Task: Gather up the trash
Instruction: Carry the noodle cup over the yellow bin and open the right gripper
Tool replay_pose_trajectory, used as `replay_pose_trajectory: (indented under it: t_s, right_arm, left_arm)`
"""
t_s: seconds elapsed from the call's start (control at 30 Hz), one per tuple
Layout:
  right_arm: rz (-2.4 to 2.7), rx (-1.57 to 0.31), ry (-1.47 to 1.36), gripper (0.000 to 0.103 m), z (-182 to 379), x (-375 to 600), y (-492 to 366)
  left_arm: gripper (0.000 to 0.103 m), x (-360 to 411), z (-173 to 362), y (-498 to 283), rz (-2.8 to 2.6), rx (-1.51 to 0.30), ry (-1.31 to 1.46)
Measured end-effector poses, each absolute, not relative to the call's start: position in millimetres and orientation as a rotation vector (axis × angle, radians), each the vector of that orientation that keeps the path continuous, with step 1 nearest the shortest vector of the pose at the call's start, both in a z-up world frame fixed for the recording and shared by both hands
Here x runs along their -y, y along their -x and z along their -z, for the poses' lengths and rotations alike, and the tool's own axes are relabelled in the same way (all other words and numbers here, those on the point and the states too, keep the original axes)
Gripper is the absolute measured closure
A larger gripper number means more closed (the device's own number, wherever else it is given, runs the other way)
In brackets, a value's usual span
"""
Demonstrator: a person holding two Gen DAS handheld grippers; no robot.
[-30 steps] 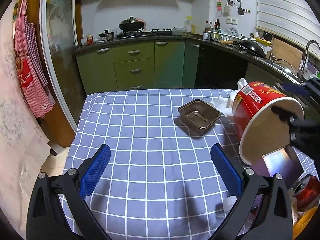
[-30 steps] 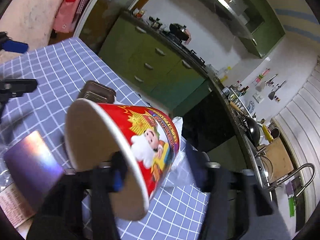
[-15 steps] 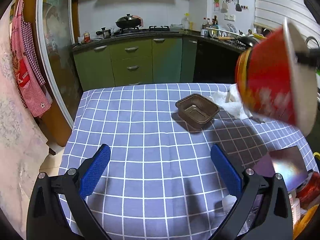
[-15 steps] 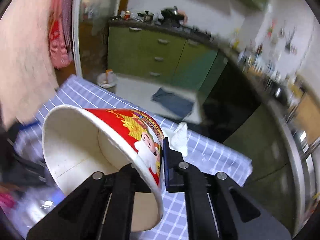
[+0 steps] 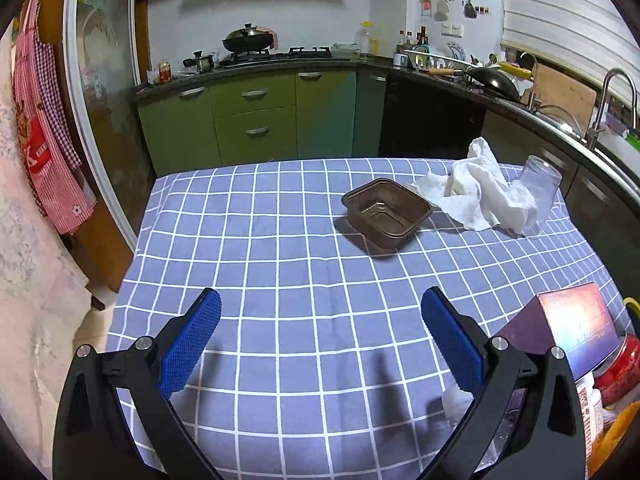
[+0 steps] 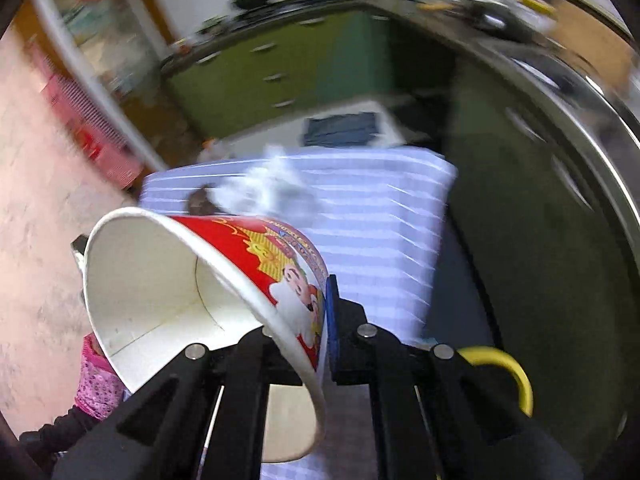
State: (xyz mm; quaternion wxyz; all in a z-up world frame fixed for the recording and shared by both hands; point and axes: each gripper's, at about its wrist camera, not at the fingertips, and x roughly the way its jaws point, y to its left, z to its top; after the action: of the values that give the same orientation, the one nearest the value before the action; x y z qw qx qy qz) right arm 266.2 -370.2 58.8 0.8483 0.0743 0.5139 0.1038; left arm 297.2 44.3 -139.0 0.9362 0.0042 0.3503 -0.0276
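Right gripper (image 6: 320, 320): tilted steeply down, lower centre, clamped on rim of red paper noodle cup (image 6: 208, 296).
Left gripper (image 5: 320, 340): angled down, lower frame, fingers spread wide, empty, above blue checked tablecloth (image 5: 280, 260).

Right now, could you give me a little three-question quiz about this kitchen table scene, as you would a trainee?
1. True or false: the right gripper pinches the red paper bowl by its rim.
2. What lies beside the brown plastic tray: A) crumpled white tissue, B) a spoon, C) a plate?
3. Fill in: the left gripper is ____ and holds nothing.

Key: 1 true; 2 A; 3 open.
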Motion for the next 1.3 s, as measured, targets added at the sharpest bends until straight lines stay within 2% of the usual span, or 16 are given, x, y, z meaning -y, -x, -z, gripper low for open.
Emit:
replay_pose_trajectory:
  t_s: [0.17, 0.3, 0.57, 0.63, 0.67, 0.7, 0.73, 1.03, 1.17, 1.3]
  right_arm:
    - [-0.022, -1.191, -0.285, 0.096, -14, 477, -217]
    - [0.079, -1.322, -0.399, 0.095, 52, 534, -193]
    - [0.158, -1.492, -0.415, 0.095, 155, 560, -196]
    - [0.149, -1.523, -0.41, 0.089, 174, 558, -205]
    - [0.147, -1.53, -0.409, 0.083, 177, 557, -209]
    - [0.158, -1.529, -0.412, 0.062, 183, 560, -212]
    - [0.19, -1.514, -0.394, 0.048, 185, 560, -216]
    - [0.185, -1.407, -0.4, 0.048, 167, 550, -215]
    - [0.134, -1.358, -0.423, 0.044, 155, 541, -202]
    - [0.108, -1.349, -0.388, 0.043, 145, 533, -204]
  left_arm:
    - [0.004, -48, 142, -298, 0.068, -0.719, 0.029]
    - [0.004, -45, 142, -297, 0.068, -0.711, 0.022]
    - [0.004, -36, 138, -291, 0.093, -0.68, -0.007]
    - [0.004, -35, 137, -290, 0.097, -0.673, -0.01]
    - [0.004, -35, 137, -290, 0.1, -0.673, -0.009]
    - [0.004, -35, 137, -290, 0.101, -0.672, -0.008]
    - [0.004, -35, 137, -290, 0.104, -0.671, -0.009]
    - [0.004, -32, 133, -290, 0.096, -0.674, -0.02]
    - [0.004, -27, 109, -280, 0.073, -0.647, -0.031]
    - [0.004, -16, 83, -277, 0.121, -0.744, 0.025]
